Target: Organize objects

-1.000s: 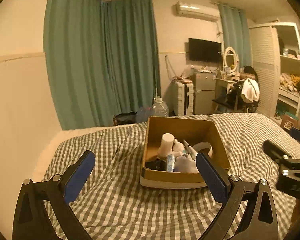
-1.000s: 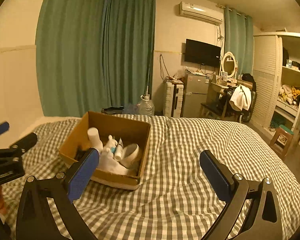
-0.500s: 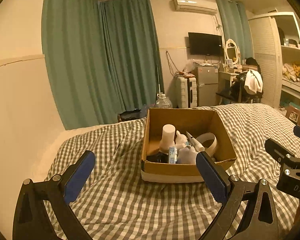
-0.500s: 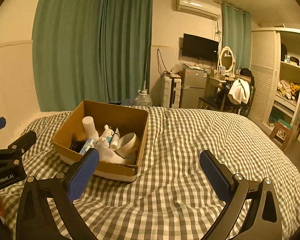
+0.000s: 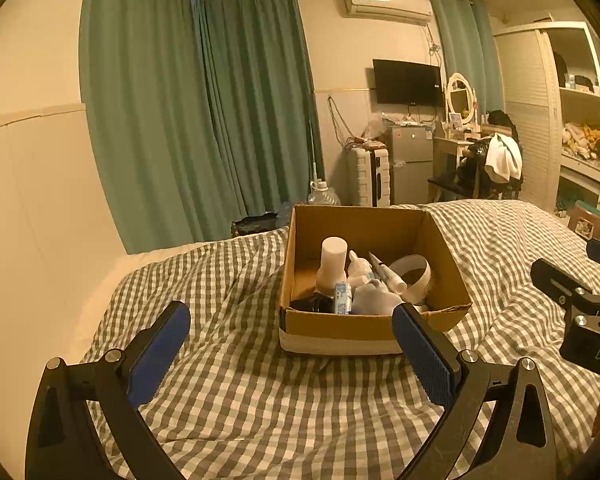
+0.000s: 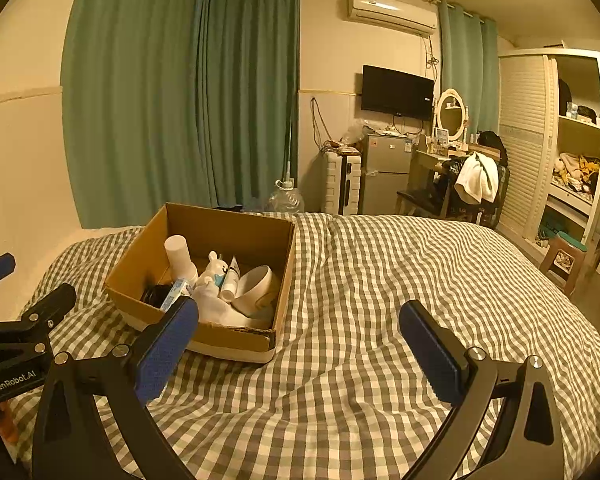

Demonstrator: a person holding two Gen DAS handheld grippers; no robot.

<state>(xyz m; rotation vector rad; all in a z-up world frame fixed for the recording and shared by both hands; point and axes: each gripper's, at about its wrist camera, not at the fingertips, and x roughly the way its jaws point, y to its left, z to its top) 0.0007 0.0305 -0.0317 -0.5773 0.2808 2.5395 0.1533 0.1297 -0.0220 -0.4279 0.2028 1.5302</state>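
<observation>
- A dim bedroom with green curtains (image 6: 180, 100), a wall television (image 6: 397, 92) and a bed under a grey checked cover (image 6: 400, 280) sets the scene.
- The left gripper (image 5: 290, 354) hovers low over the cover with its blue-padded jaws wide apart and nothing between them, aimed squarely at the near wall of a box.
- The right gripper (image 6: 298, 350) hangs beside it, jaws likewise spread and empty, pointed more toward the bare cover to the box's right.
- The open cardboard box (image 5: 340, 326) sits on the bed just beyond both tools, holding the task's items together: a white bottle (image 5: 332, 266) standing upright, a small rabbit figure (image 6: 216, 269), a tube (image 6: 231, 278) leaning among them, a roll of tape (image 6: 256, 290) and a small blue-and-white carton (image 5: 341, 298).
- No loose item shows on the cover; the scene would suit items gathered into the box, or items waiting to be taken out and sorted.
</observation>
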